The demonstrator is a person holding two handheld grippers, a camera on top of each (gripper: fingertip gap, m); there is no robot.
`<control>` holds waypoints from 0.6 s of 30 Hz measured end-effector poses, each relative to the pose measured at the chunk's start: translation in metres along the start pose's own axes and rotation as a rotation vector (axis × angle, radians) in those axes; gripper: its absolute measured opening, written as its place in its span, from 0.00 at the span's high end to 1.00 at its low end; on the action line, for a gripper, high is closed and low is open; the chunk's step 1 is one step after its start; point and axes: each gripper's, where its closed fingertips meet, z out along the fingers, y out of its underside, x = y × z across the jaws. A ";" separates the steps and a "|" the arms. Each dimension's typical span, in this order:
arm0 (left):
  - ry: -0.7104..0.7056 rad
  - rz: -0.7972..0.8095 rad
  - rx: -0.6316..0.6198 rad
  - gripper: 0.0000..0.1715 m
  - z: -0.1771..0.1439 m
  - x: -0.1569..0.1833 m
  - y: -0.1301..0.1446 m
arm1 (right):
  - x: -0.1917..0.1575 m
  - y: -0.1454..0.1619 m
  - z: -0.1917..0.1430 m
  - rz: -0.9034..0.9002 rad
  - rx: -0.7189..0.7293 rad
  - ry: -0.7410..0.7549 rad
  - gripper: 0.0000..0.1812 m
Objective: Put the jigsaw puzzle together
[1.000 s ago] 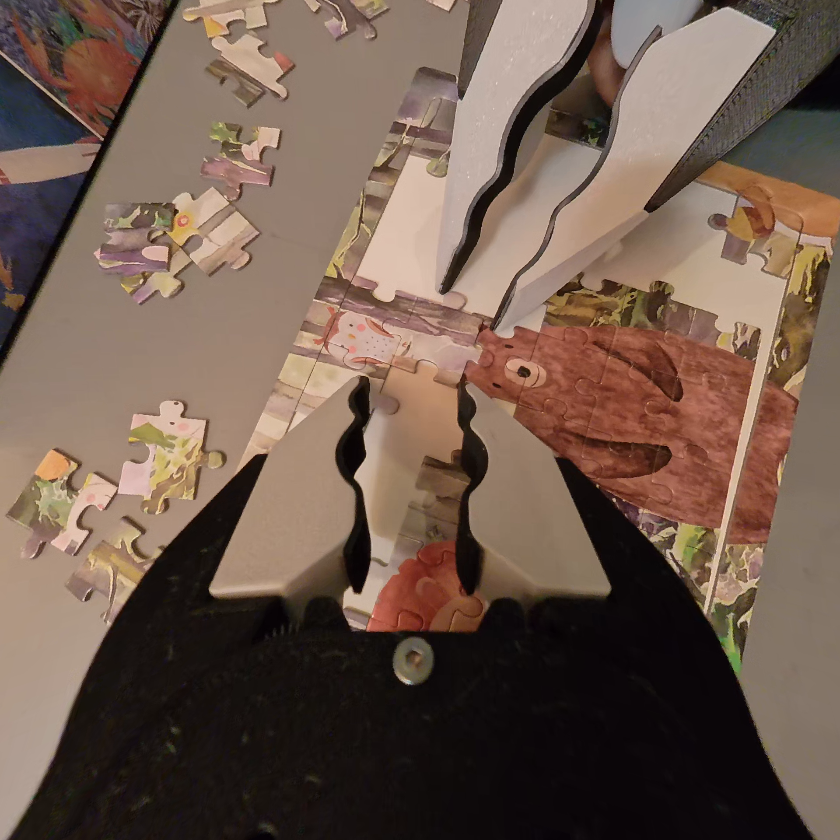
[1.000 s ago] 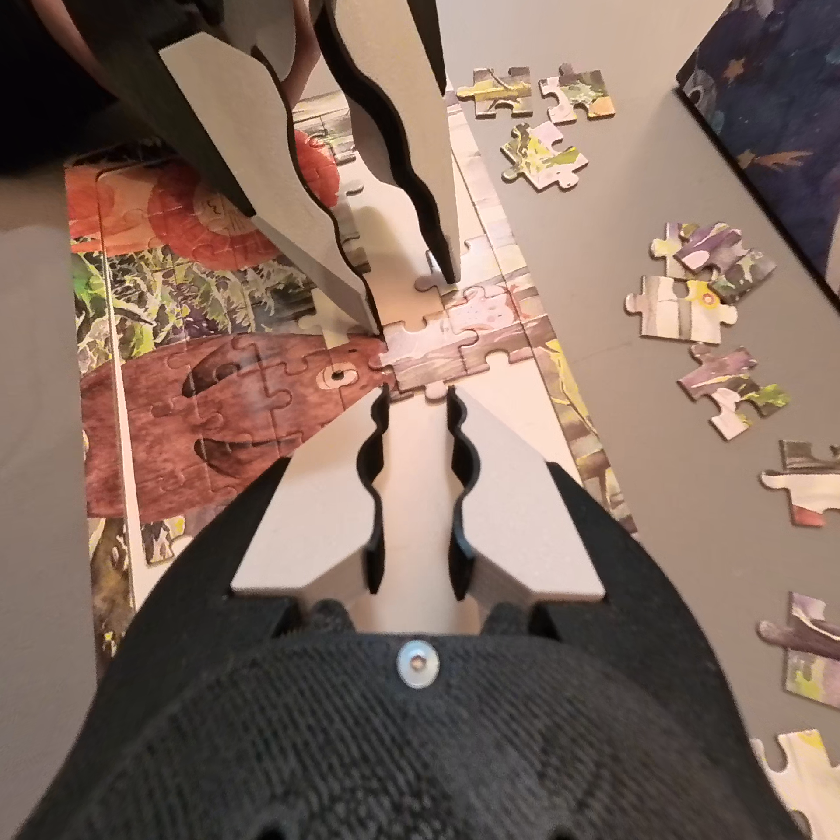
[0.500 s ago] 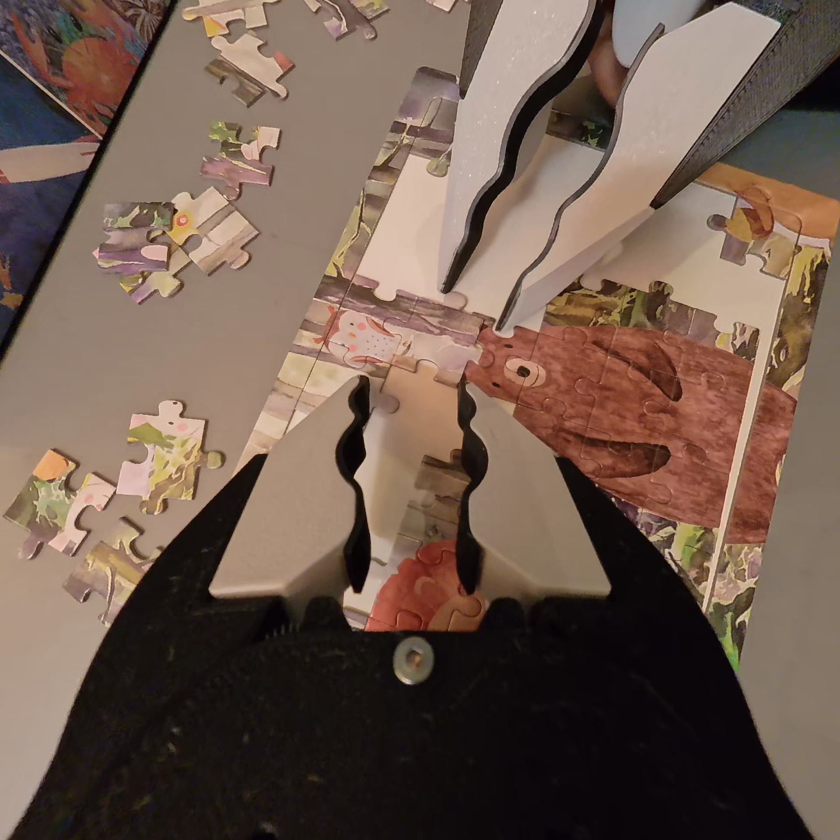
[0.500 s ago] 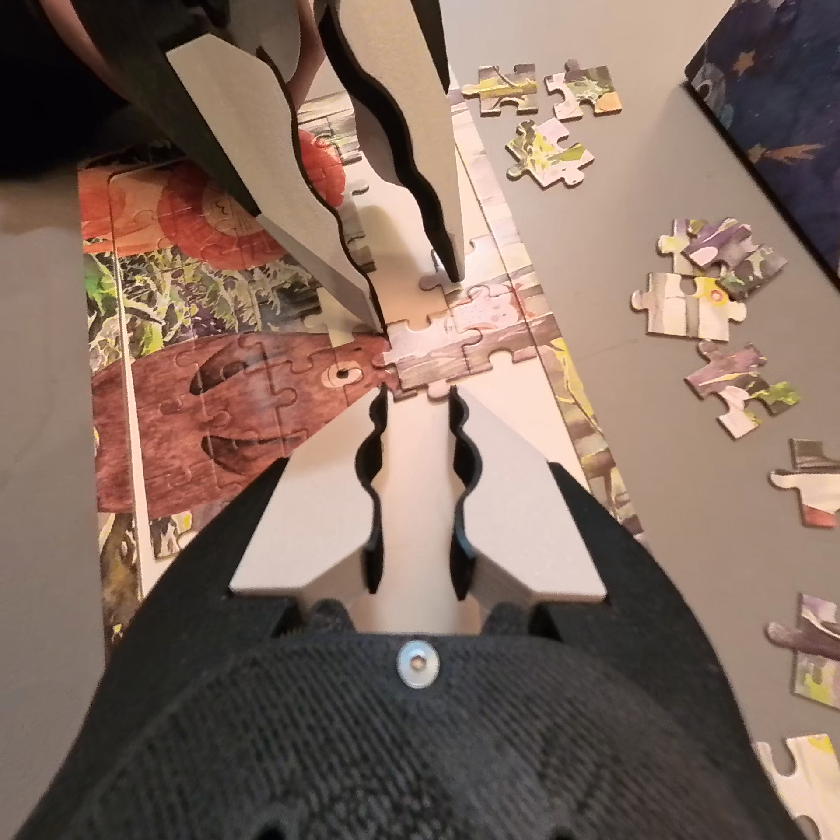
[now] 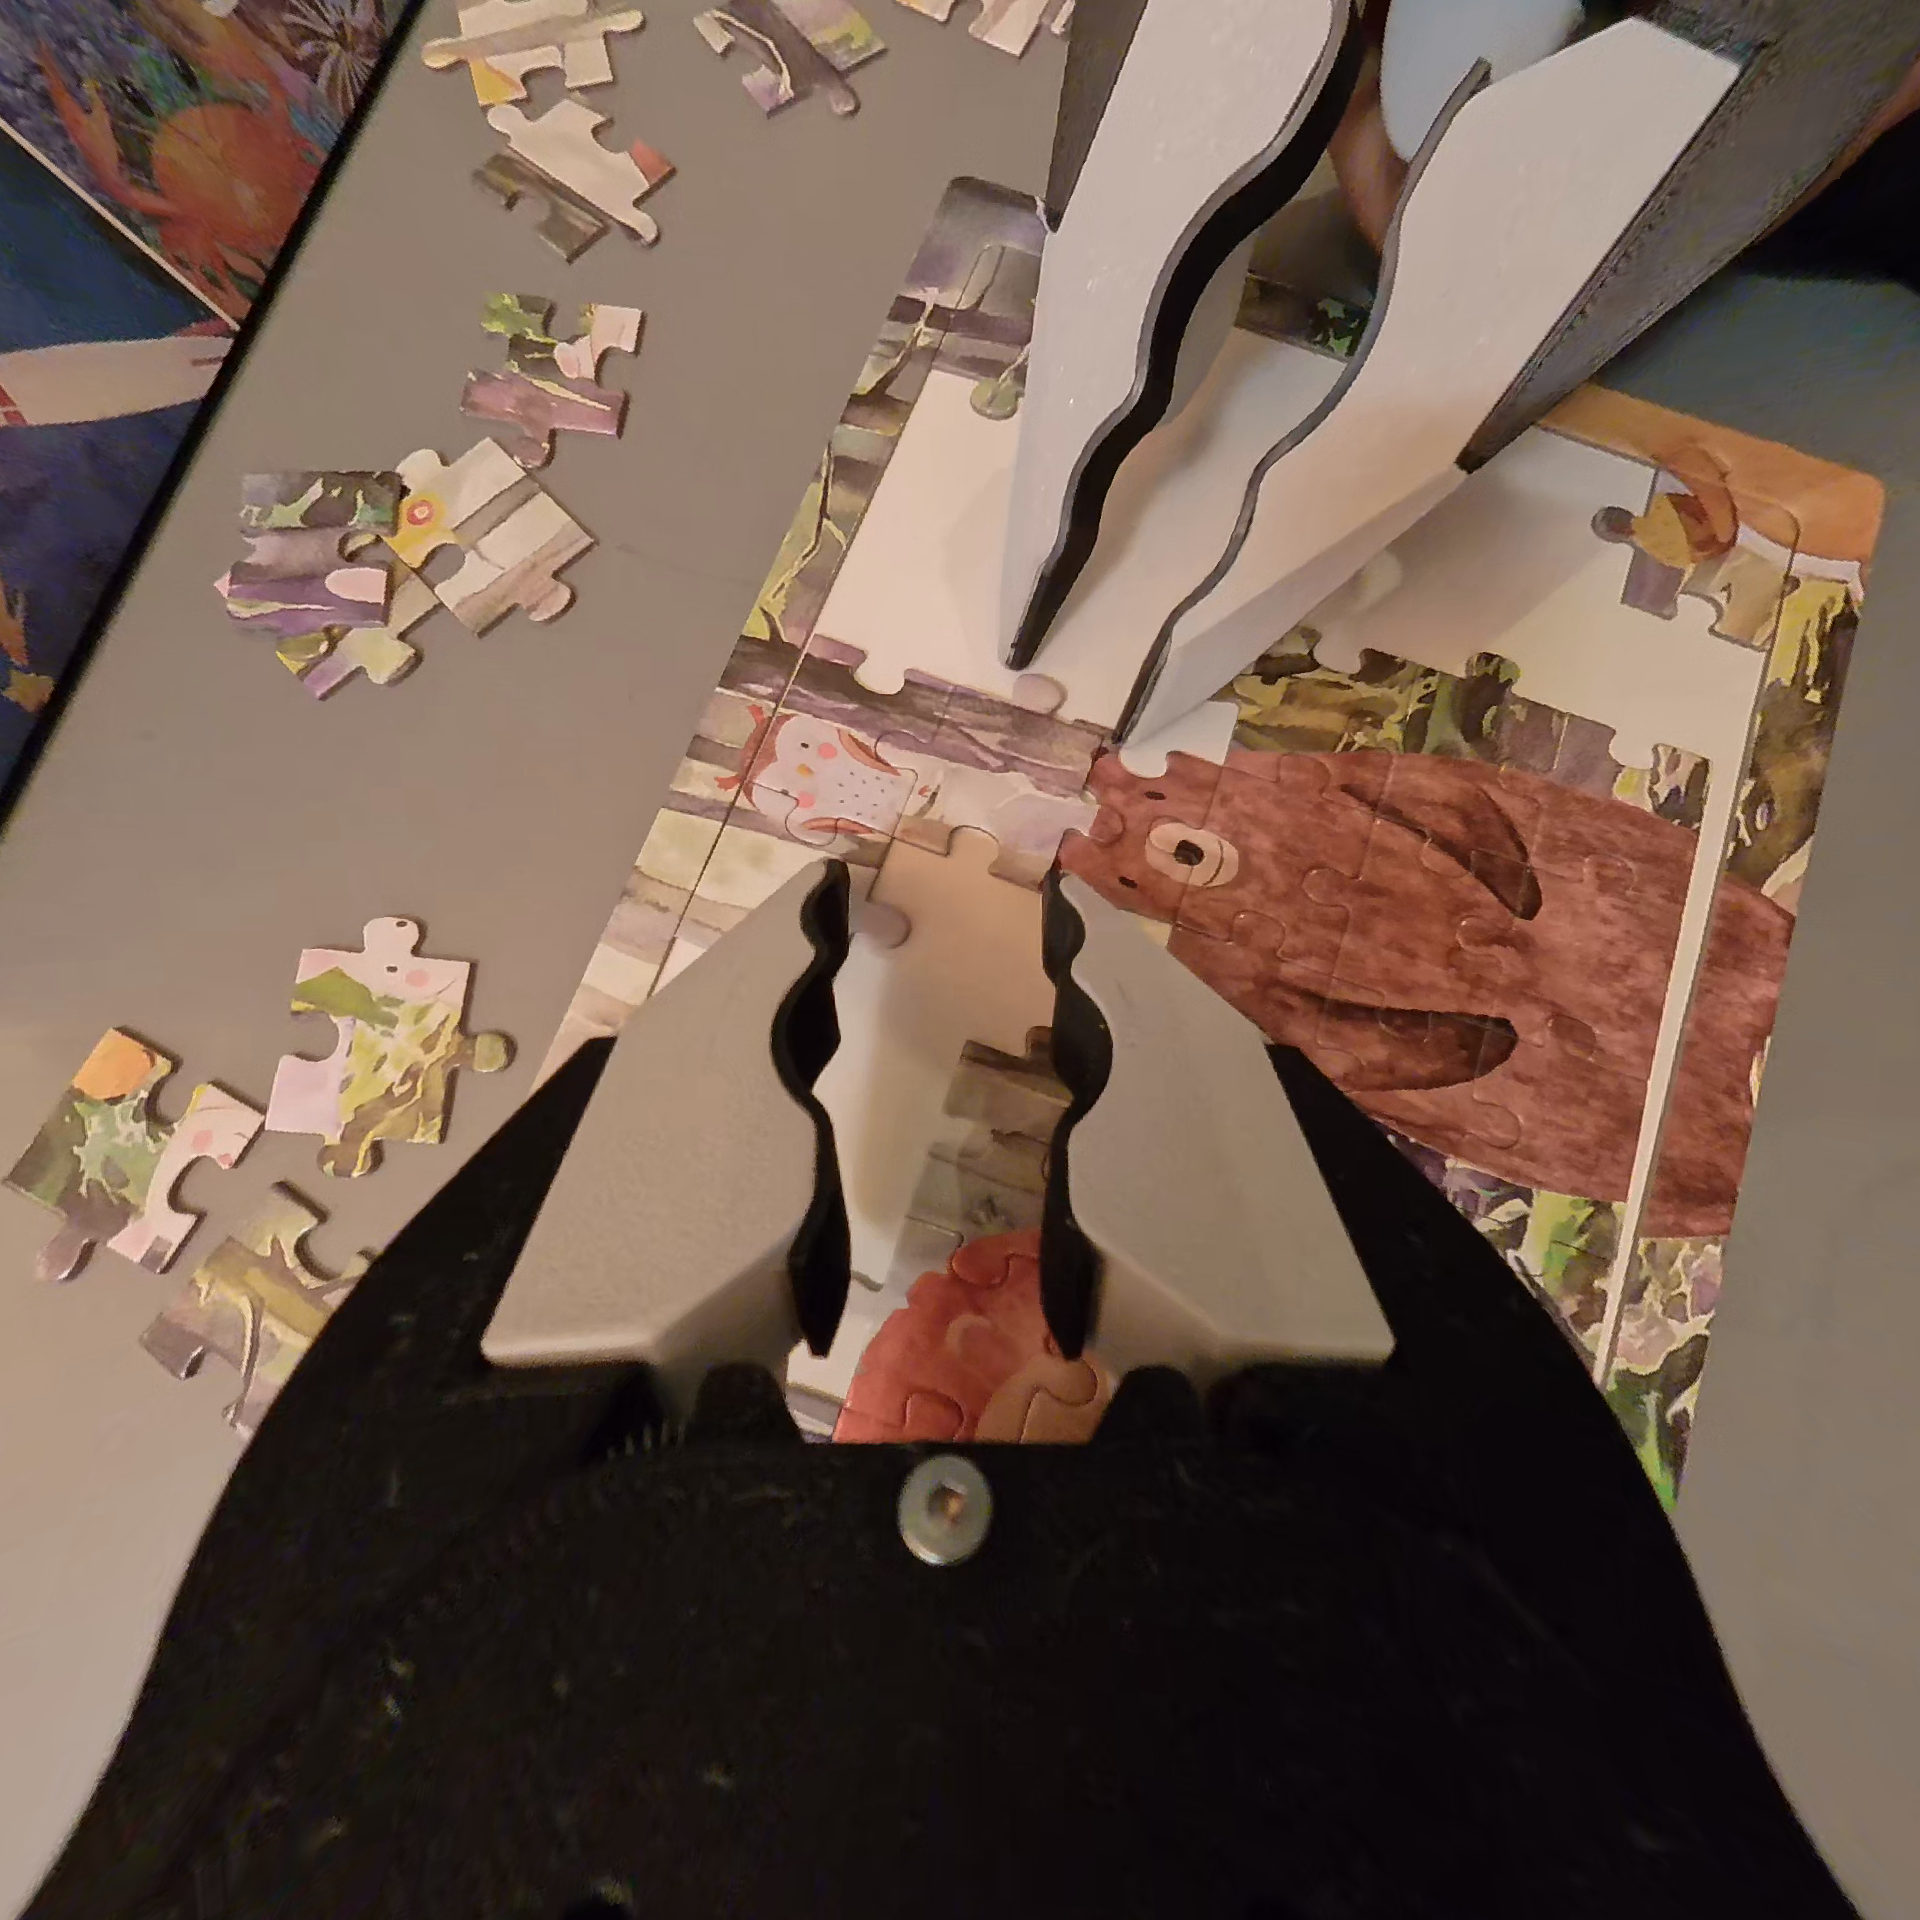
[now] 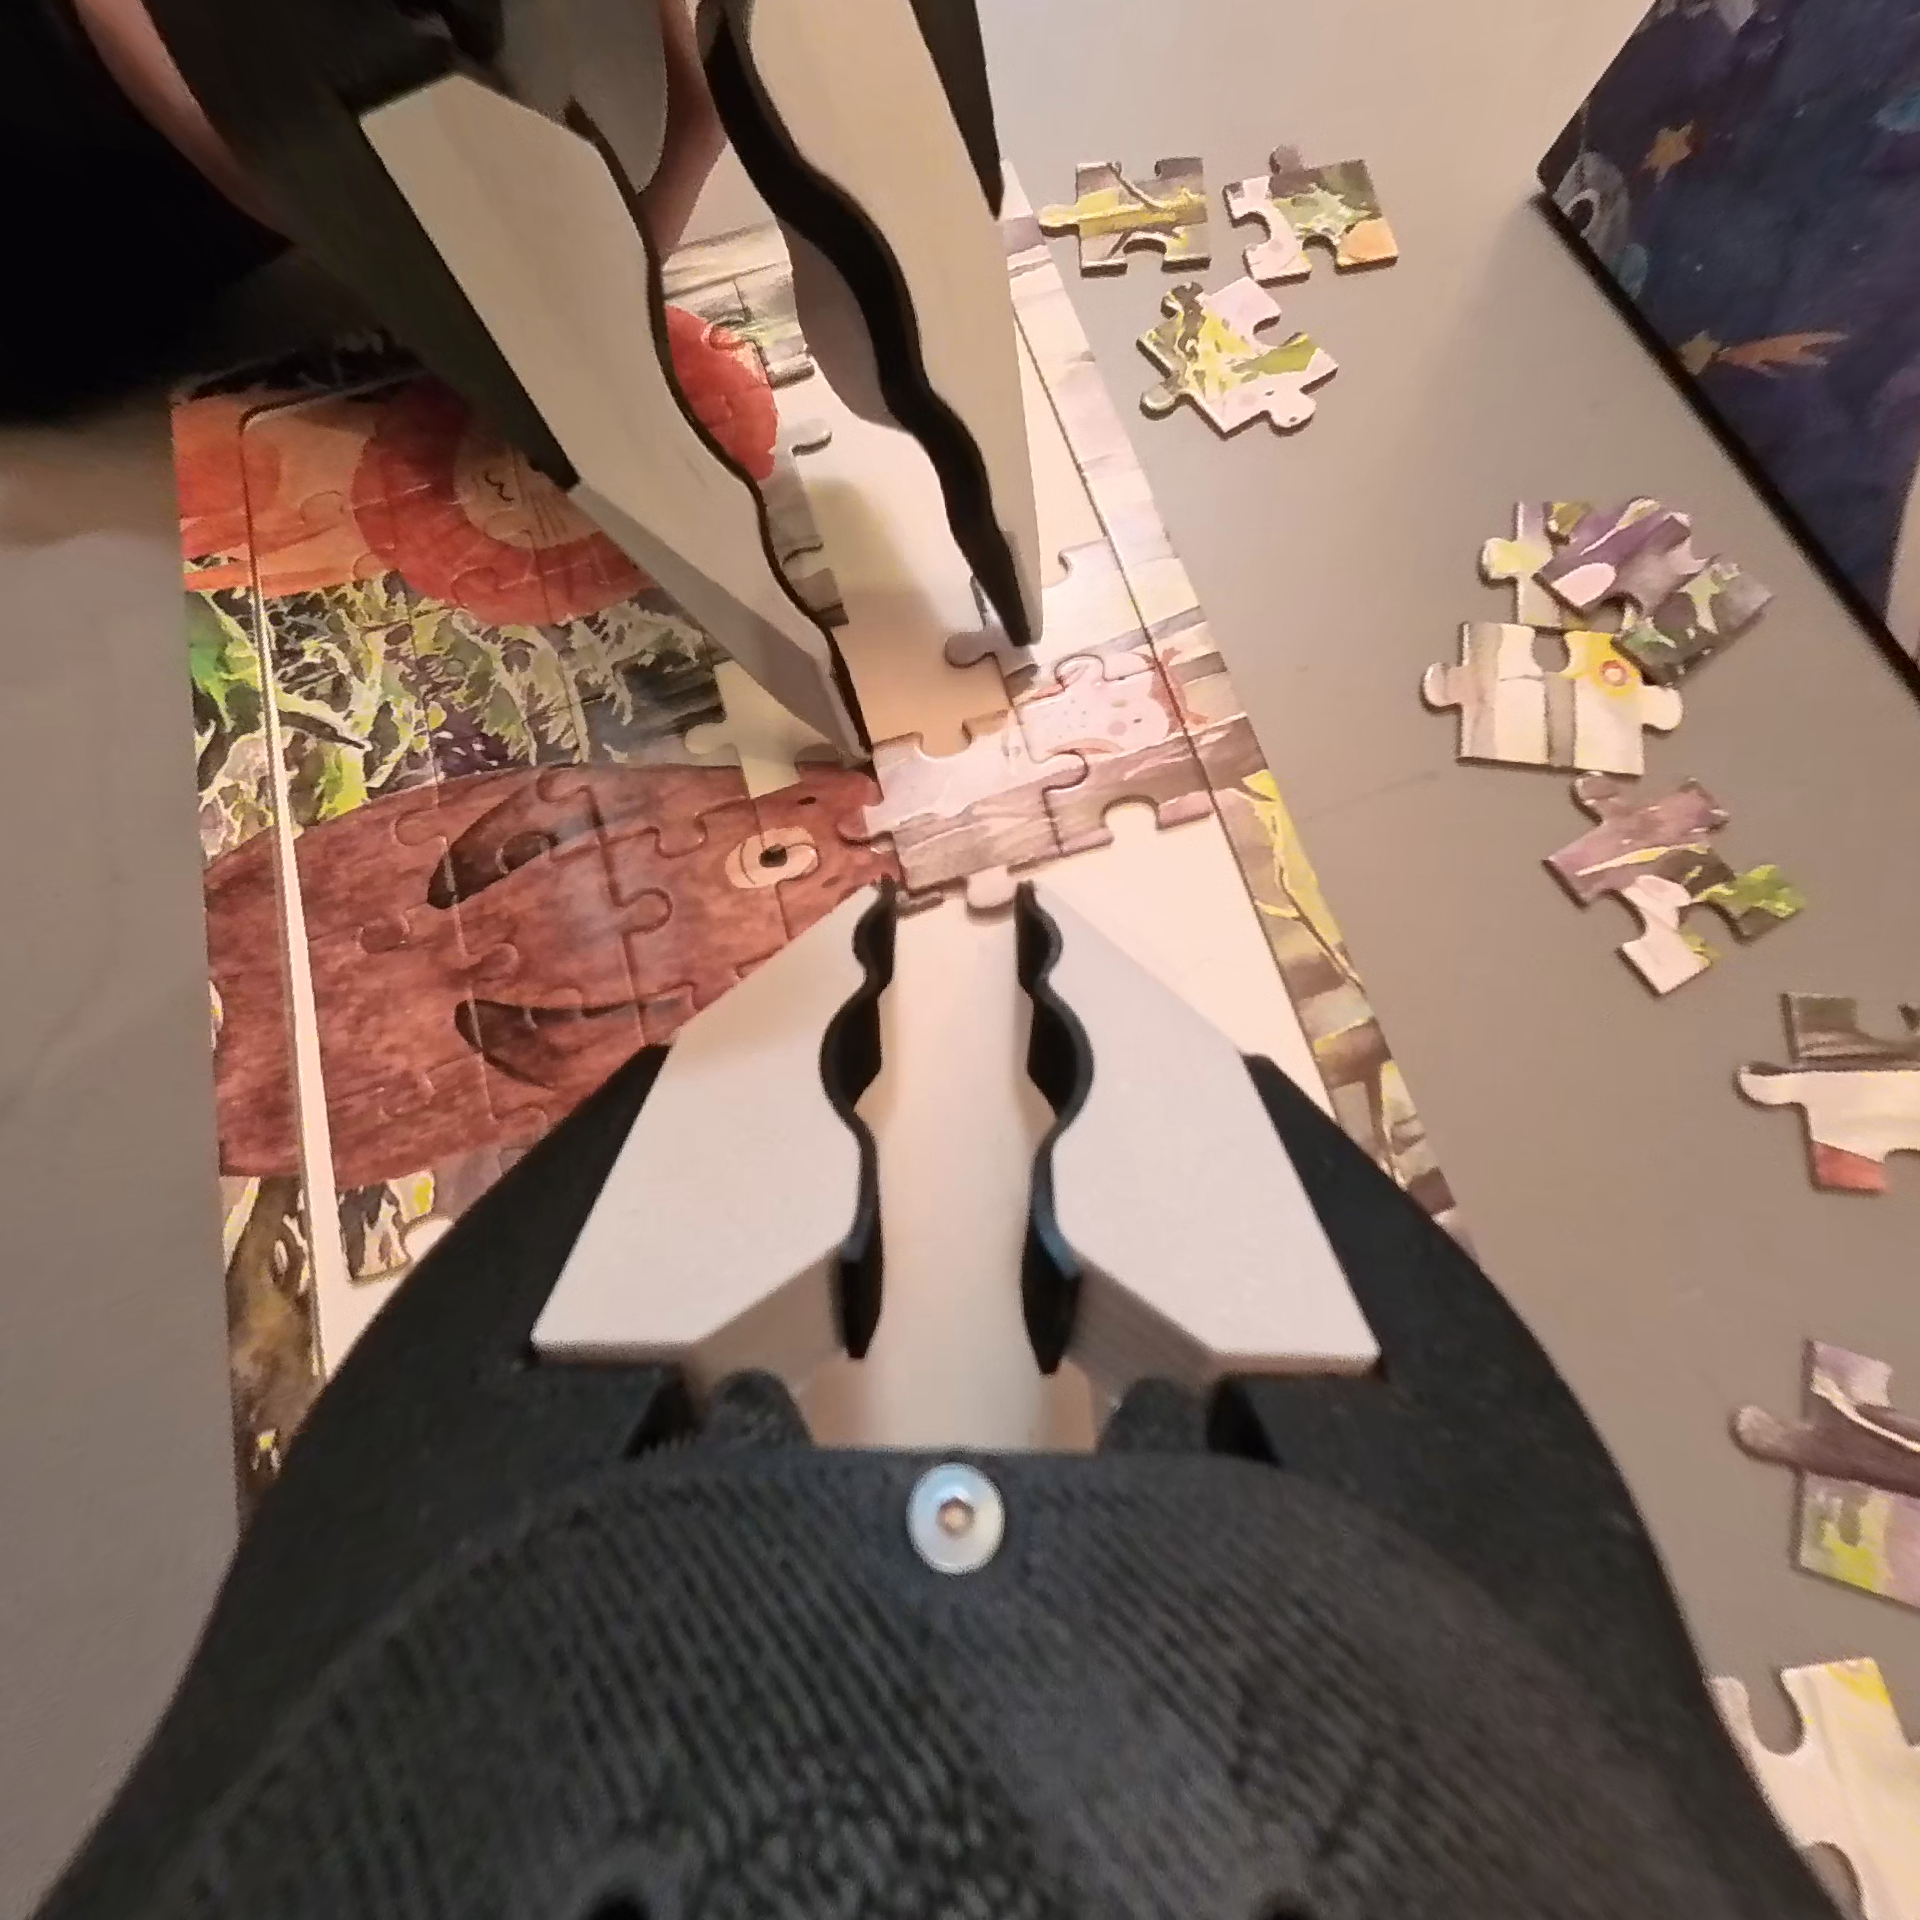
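The partly built jigsaw [image 5: 1403,935] lies on a grey table, with a brown bear done and bare white board [image 5: 935,582] around it. A strip of joined pieces with an owl [image 5: 883,769] runs from the frame to the bear's nose. My left gripper [image 5: 940,883] is open and empty, tips just on the near side of that strip. My right gripper [image 5: 1075,691] comes in from the far side, open and empty, tips at the strip's other edge. In the right wrist view the strip [image 6: 1039,790] lies between my right gripper [image 6: 956,896] and the left gripper [image 6: 935,691].
Several loose pieces [image 5: 405,561] lie on the grey table left of the puzzle; they show on the right in the right wrist view [image 6: 1558,707]. A blue and orange picture board [image 5: 104,208] borders the table's far left. A dark blue starry board [image 6: 1766,208] lies at the right. Across from one pair of fingers to the other is roughly 4 cm. Left tips and right tips are each some 7 cm from the partly built jigsaw [image 5: 1403,935]. My right wrist view [image 6: 558,915] looks at it from another angle.
Almost nothing. The right wrist view wobbled slightly sideways and back. Both grippers stay open at the owl strip.
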 end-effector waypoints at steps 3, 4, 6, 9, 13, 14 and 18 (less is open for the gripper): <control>-0.004 -0.001 -0.002 0.79 0.000 0.000 0.000 | 0.001 0.000 0.001 0.000 -0.001 0.006 0.89; -0.006 0.000 -0.003 0.79 0.001 0.000 0.000 | 0.001 0.000 0.001 0.002 0.000 0.008 0.89; -0.009 0.002 -0.002 0.79 0.001 0.000 0.000 | 0.002 0.000 0.000 0.003 0.000 0.012 0.89; -0.011 0.003 -0.002 0.79 0.001 -0.001 0.000 | 0.003 0.001 0.000 0.004 -0.001 0.016 0.90; -0.017 0.007 -0.005 0.78 0.001 -0.001 0.000 | 0.005 0.002 0.000 0.011 -0.004 0.023 0.92; -0.017 0.007 -0.006 0.78 0.001 -0.001 0.000 | 0.005 0.002 0.000 0.012 -0.004 0.024 0.92; -0.014 0.001 -0.007 0.78 0.001 -0.001 0.001 | 0.003 0.002 0.000 0.005 -0.006 0.018 0.92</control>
